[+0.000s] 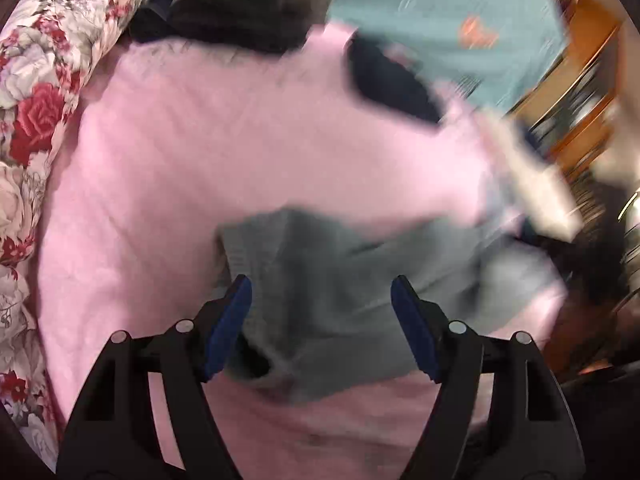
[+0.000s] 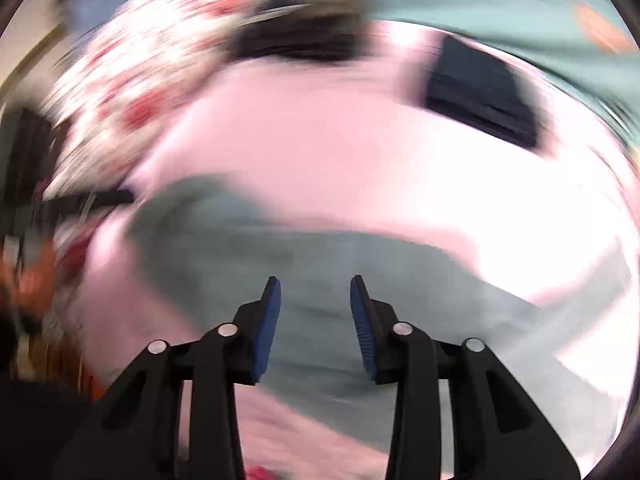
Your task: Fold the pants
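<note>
Grey pants (image 1: pixel 320 292) lie bunched on a pink bedsheet (image 1: pixel 200 140). My left gripper (image 1: pixel 321 284) hovers over them, its blue pads wide apart with nothing pinched between. In the right wrist view, heavily blurred, the same grey pants (image 2: pixel 248 248) stretch across the pink sheet (image 2: pixel 320 140). My right gripper (image 2: pixel 316 282) stands above them, jaws parted by a clear gap, no cloth held between the pads.
A floral quilt (image 1: pixel 36 92) borders the sheet on the left. Dark folded clothing (image 1: pixel 392 80) lies farther up the sheet, with more dark garments (image 1: pixel 240 4) and a teal blanket (image 1: pixel 440 12) beyond. Wooden furniture (image 1: pixel 580 80) stands at the right.
</note>
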Motion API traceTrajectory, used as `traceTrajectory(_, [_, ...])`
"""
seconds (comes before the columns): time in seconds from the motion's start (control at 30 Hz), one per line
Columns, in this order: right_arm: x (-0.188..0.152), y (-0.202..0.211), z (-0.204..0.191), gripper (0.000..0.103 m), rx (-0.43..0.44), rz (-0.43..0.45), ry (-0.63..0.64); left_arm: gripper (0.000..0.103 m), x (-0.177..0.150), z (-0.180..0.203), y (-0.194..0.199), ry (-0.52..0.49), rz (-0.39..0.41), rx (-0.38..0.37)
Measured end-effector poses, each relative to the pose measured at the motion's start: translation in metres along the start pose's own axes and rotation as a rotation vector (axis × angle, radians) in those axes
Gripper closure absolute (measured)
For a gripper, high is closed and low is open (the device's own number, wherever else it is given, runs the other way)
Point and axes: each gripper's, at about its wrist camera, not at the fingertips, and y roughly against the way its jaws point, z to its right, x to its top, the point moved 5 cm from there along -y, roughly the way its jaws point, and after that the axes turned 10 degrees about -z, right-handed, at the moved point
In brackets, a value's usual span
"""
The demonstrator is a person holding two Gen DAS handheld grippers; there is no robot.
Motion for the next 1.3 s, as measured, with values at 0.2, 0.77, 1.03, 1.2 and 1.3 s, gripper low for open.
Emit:
traceTrajectory(0.2, [-0.003, 0.053, 0.198, 0.057, -0.189, 0.1, -0.527, 0.03, -0.008, -0.012, -0.002, 0.059, -0.01, 0.192])
traceTrajectory(0.77, [0.055, -0.049, 0.426, 0.068, -0.273, 0.008, -0.935, 0.028, -0.04, 0.054, 0.071, 0.324, 0.071, 0.284])
traceTrajectory(1.03, [0.043, -0.04, 0.431, 0.1, -0.266, 0.031, -0.932, 0.028, -0.021, 0.078, 0.072, 0.268, 0.102, 0.265])
traceTrajectory(1.2, [0.023, 0.016, 0.427, 0.1, -0.16, 0.163, -0.942, 0.028, 0.0, 0.099, 0.064, 0.191, 0.103, 0.218])
traceTrajectory(1.3, [-0.002, 0.073, 0.421, 0.1, -0.05, 0.274, -0.966, 0.028, 0.018, 0.123, 0.056, 0.109, 0.102, 0.188])
